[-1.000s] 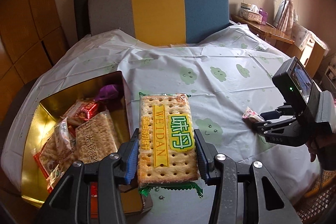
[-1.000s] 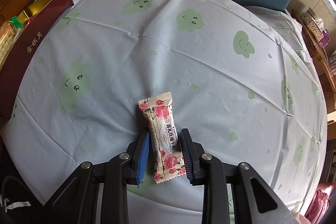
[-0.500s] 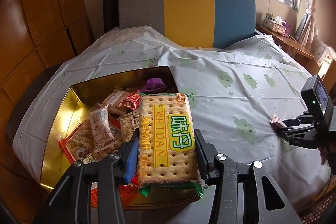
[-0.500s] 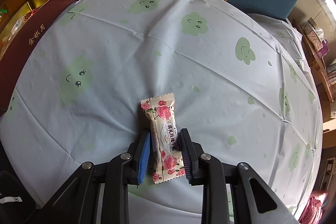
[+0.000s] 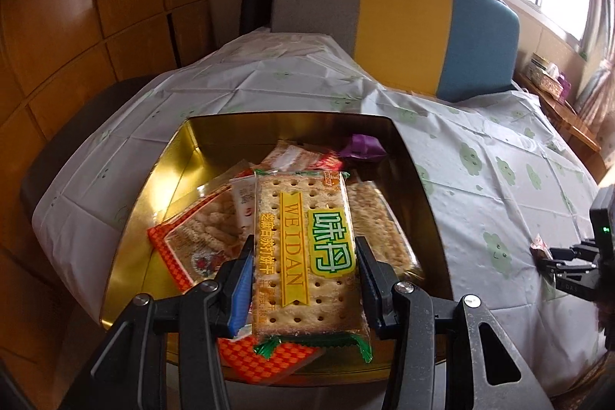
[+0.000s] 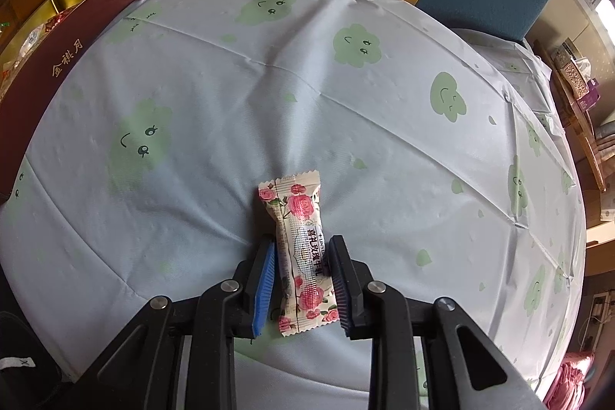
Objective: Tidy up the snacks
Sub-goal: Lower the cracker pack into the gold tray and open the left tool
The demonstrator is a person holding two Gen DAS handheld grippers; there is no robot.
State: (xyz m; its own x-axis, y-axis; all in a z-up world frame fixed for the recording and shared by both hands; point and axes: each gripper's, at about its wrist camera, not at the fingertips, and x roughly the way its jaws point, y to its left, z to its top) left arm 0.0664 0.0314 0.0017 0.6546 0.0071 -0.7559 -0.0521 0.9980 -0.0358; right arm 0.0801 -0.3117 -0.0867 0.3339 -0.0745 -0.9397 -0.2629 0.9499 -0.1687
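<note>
My left gripper (image 5: 305,248) is shut on a cracker pack (image 5: 305,248) with a yellow WEIDAN stripe, held over the gold box (image 5: 169,171). Several snack packs lie in that box, among them an orange-checked one (image 5: 192,241) and a purple wrapper (image 5: 363,146). My right gripper (image 6: 303,258) is shut on a small rose-printed candy pack (image 6: 301,237) that lies on the tablecloth (image 6: 230,102). The left wrist view shows that right gripper (image 5: 557,258) at the far right, with the candy's end (image 5: 538,244) sticking out.
The box's dark red outer wall (image 6: 57,64) stands at the left of the right wrist view. A grey, yellow and blue chair back (image 5: 403,25) rises behind the table. A wooden shelf with boxes (image 5: 549,83) is at the right, near the window.
My left gripper has carried the cracker pack leftward, from over the tablecloth beside the box to over the box's inside. The right gripper has stayed on the candy pack.
</note>
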